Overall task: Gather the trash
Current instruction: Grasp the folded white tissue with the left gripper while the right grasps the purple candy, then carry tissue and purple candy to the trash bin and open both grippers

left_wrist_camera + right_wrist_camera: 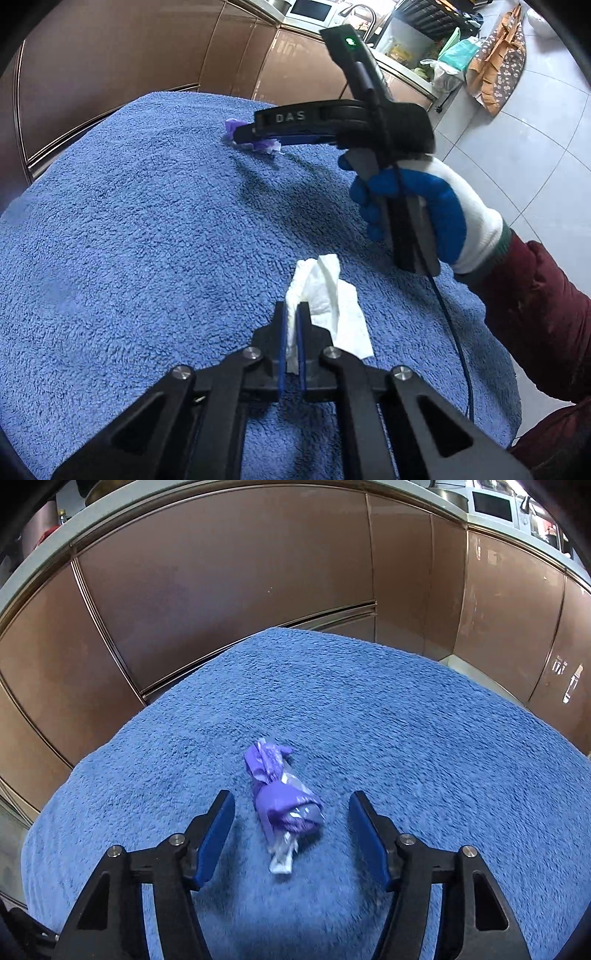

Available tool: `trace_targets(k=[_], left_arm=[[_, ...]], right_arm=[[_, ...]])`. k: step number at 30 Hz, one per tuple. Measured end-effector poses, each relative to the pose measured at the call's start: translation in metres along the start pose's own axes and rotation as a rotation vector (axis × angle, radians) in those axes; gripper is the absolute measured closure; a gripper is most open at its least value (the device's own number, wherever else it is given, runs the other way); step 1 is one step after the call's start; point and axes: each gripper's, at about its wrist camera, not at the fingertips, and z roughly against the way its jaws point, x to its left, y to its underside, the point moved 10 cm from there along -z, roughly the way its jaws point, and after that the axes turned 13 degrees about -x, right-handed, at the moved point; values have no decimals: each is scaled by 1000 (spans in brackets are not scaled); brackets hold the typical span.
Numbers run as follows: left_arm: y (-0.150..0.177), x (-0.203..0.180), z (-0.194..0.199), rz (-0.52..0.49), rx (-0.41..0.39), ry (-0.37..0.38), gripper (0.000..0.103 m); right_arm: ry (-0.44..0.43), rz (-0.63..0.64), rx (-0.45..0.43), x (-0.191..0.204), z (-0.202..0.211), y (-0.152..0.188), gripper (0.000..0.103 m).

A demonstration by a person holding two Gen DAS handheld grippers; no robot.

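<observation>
Left wrist view only: crumpled white paper tissue [325, 295] on the fluffy blue towel surface [129, 240], clamped between the closed pads of the left gripper [293, 328]. Same view only: gloved hand [424, 210] holding the right gripper [255, 138] farther across the towel, fingers level with a purple wrapper.

Right wrist view only: crinkled purple plastic wrapper [282, 794], twisted, clear at its near end, lying on the towel between the parted, non-touching fingers [218, 827].

Containers: none visible on the towel.
</observation>
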Motion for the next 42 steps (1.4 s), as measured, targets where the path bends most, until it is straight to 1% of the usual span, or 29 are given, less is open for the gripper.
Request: trace_targets(k=[2,3,4,8,13,16,20,21,22,24,27,33,36,39,42], left_arm=[[-1,2,-1,-3,0,0,99],[-2,6,-2,-6,1,1,99],[-2,6,-2,-9,1,0,99],[-3,8,-2,-22,-1,-9,99],[-2,2,0,-39,-9,-22,99],[-3,-1,1,-62,-15,-32,99],[-4,-8,6,-118,-31,-59,99],[-4,-11,8,-126,-34,-65,99],[-4,-14,10,-129,-39,-71,99],[-6,-18,17,-123,-56,-75,99],[-10,-25,30,-120,-85,-76,99],[-20,-46,59,-155,-128,-78,99],[-24,-57,69,-163,-144,-83,99],[-28,-67,79,-163,-159,-83,99],[-33,-79,82,-163,-171,-74,99]], right_arm=[[0,5,6,1,-5,0,55],[3,3,9,2,-6,0,59],[1,-3,13,2,-8,0,66],[-1,-15,17,1,-5,2,70],[-6,-12,-4,4,21,6,70],[-3,-3,-26,8,49,9,70],[-1,-6,-48,12,89,19,70],[4,-9,-55,12,104,24,70],[6,-11,-59,12,112,25,70],[15,-21,-75,11,142,35,70],[32,-33,-94,7,175,48,70],[105,-98,-163,-11,244,68,70],[138,-128,-201,-21,276,74,70],[186,-162,-258,-37,316,79,70],[223,-186,-296,-51,341,81,70]])
